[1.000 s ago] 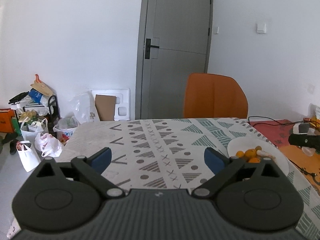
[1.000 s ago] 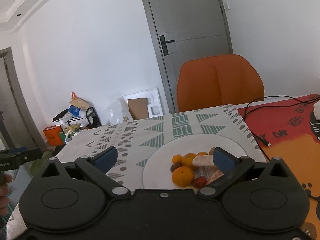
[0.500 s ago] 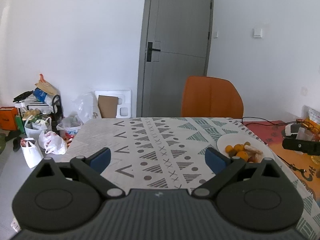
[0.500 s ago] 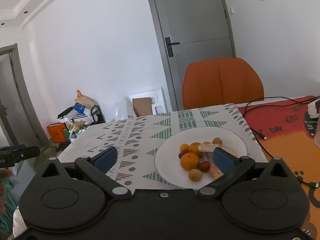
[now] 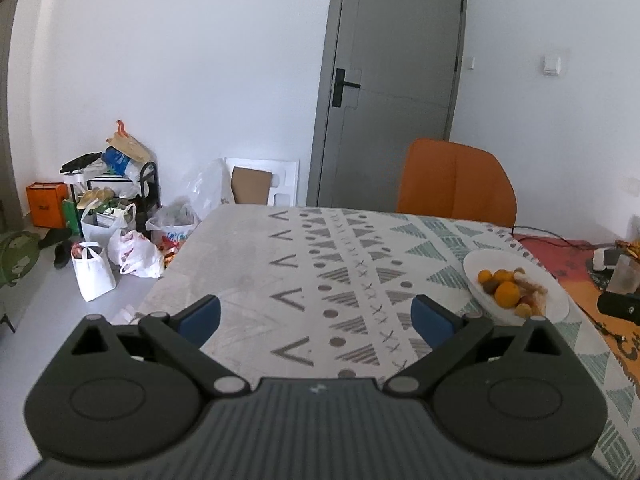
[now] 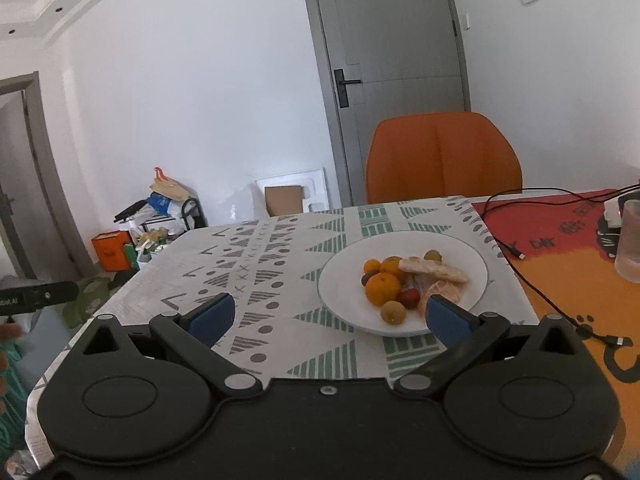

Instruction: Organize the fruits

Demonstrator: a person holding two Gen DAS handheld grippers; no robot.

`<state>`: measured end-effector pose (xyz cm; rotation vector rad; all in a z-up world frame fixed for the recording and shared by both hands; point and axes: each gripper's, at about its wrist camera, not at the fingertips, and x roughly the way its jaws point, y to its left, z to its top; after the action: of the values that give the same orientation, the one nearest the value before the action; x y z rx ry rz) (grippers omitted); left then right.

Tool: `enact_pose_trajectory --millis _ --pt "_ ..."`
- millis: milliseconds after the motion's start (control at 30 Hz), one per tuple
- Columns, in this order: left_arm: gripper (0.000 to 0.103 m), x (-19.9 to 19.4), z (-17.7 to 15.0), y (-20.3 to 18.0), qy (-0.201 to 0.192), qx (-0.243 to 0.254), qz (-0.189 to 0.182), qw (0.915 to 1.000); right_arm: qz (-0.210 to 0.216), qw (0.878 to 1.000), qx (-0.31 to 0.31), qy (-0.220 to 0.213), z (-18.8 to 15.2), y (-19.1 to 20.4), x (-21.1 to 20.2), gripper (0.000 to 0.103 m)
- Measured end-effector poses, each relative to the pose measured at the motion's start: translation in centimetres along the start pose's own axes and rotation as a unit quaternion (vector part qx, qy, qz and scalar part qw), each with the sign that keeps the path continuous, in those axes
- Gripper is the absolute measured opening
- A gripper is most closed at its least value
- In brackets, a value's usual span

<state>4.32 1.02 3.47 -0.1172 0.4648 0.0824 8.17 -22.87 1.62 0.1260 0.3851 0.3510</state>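
Note:
A white plate (image 6: 348,304) lies on the patterned tablecloth and holds a heap of fruit: a large orange (image 6: 382,289), smaller oranges, a small red fruit (image 6: 409,298), a yellowish fruit (image 6: 393,313) and a pale long piece (image 6: 434,270). The plate also shows at the right of the left wrist view (image 5: 558,304). My right gripper (image 6: 326,318) is open and empty, above the near table edge just short of the plate. My left gripper (image 5: 316,316) is open and empty over the tablecloth, well left of the plate.
An orange chair (image 6: 442,156) stands behind the table. A red and orange mat (image 6: 568,240) with black cables (image 6: 516,248) and a clear cup (image 6: 630,244) lies right of the plate. Bags and boxes (image 5: 104,216) clutter the floor at left.
Both grippers have pulled back and risen from the table. The plate now appears farther ahead in both views. Both grippers stay open.

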Motion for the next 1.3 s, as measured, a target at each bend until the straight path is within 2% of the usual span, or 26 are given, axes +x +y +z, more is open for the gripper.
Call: enact_pose_trajectory --millis 400,667,800,1300 --pt "0.101 -0.9 -1.8 -1.6 0.013 0.036 -0.001 0.9993 0.006 1.000 0.002 0.017 -1.4 1.8 -0.6 0.103" --pt "0.101 -0.7 -2.1 -1.9 0.022 0.035 -0.010 0.9991 0.001 1.000 -0.007 0.016 -1.7 2.4 -0.8 0.103" --pt "0.101 -0.8 -2.2 -1.9 0.022 0.034 -0.011 0.9991 0.019 0.999 0.013 0.029 -1.6 2.3 -0.4 0.103" --pt "0.101 -1.3 -2.0 -2.2 0.017 0.035 -0.014 0.9991 0.010 1.000 -0.004 0.021 -1.7 2.7 -0.5 0.103"
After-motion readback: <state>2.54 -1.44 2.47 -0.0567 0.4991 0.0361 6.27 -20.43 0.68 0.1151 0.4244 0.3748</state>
